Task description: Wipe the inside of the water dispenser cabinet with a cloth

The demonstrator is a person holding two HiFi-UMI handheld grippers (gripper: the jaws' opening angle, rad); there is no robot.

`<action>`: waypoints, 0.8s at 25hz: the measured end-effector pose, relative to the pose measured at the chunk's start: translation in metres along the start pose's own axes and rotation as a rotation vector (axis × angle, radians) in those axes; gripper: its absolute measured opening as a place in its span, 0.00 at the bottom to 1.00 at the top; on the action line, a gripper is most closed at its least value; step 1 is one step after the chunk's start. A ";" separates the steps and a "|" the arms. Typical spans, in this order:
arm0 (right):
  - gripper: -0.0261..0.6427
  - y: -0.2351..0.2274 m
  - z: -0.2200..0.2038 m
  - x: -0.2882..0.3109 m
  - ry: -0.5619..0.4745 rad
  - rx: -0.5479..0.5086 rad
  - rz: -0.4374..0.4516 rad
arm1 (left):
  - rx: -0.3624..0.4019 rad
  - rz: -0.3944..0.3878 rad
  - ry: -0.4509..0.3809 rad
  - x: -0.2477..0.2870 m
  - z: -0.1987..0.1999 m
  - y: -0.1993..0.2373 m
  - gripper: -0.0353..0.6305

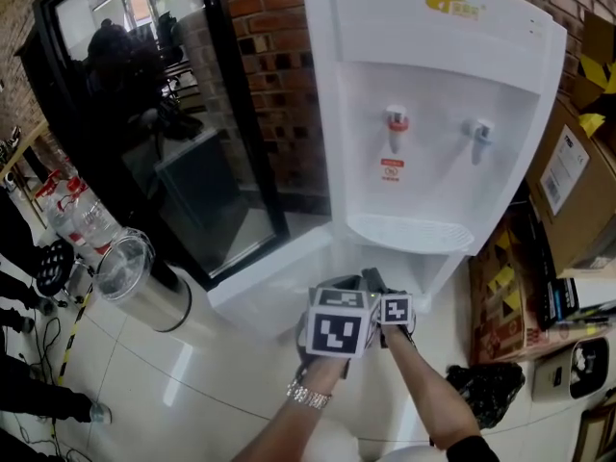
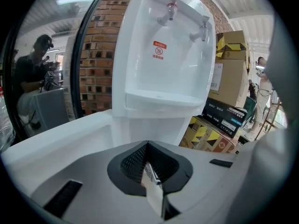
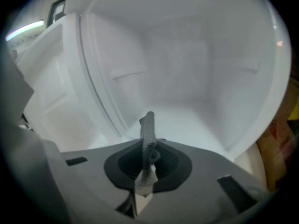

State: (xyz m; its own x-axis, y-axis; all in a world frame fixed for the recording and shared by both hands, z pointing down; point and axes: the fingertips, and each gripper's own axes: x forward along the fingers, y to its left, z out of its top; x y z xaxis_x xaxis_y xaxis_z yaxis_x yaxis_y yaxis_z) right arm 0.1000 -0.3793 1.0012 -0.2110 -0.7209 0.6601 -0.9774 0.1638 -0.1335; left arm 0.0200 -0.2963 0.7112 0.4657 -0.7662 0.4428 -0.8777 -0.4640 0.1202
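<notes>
Head view: white water dispenser (image 1: 433, 114) against brick wall (image 1: 279, 85), on a glossy tile floor (image 1: 173, 383). Left gripper (image 1: 339, 327) and right gripper (image 1: 393, 306) are side by side, low at the dispenser's base.

Left gripper view: jaws closed. A pale sliver at the seam, possibly only the gap.

Right gripper view: jaws clamp a grey cloth (image 3: 148, 141), long axis upright, tip toward the white cabinet (image 3: 196, 69) interior.
</notes>
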 end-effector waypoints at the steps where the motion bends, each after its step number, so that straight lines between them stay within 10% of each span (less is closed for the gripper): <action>1: 0.07 -0.016 -0.004 -0.001 0.014 0.017 -0.048 | 0.001 0.000 0.001 0.000 0.000 0.001 0.04; 9: 0.07 -0.102 -0.009 -0.042 -0.022 0.169 -0.275 | 0.001 -0.028 0.002 0.006 0.000 -0.011 0.04; 20: 0.07 0.027 0.012 -0.012 -0.087 0.025 0.065 | 0.015 -0.024 0.011 0.005 -0.002 -0.009 0.04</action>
State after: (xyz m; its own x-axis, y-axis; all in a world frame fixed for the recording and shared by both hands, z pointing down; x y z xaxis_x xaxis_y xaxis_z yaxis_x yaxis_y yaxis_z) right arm 0.0764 -0.3746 0.9804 -0.2735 -0.7650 0.5830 -0.9613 0.1963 -0.1934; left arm 0.0301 -0.2950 0.7145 0.4855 -0.7499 0.4494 -0.8644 -0.4888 0.1181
